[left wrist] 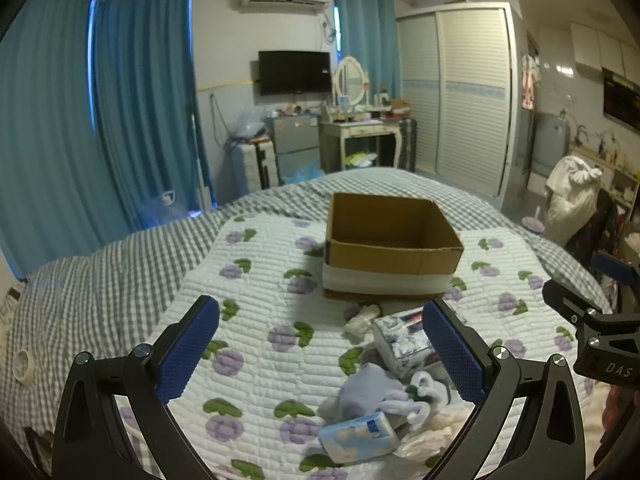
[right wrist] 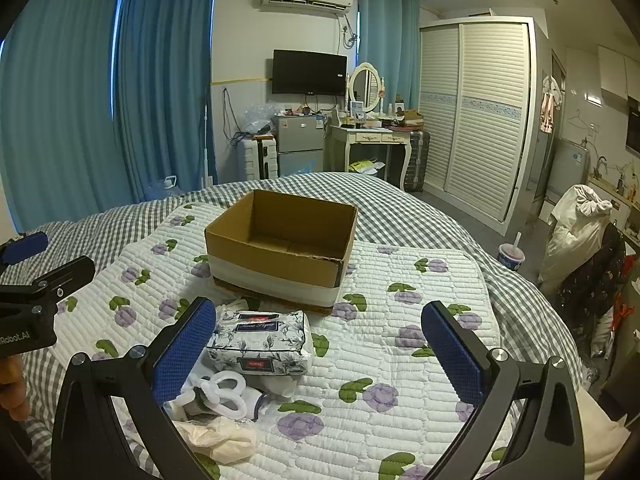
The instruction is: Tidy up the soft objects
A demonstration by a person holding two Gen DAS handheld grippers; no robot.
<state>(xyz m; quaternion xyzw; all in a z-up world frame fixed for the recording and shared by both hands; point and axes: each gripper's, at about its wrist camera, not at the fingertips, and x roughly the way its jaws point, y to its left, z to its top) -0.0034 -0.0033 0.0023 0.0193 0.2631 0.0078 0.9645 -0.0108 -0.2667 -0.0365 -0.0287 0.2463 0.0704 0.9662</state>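
right wrist view: tissue pack (right wrist: 260, 340) lies just beyond open right gripper (right wrist: 318, 344).

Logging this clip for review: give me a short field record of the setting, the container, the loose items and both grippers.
setting: bed with floral quilt
container: open cardboard box, looks empty
loose items: floral tissue pack, small blue tissue pack, white loop piece, crumpled plastic bag, all outside the box
left gripper: open, holding nothing
right gripper: open, holding nothing
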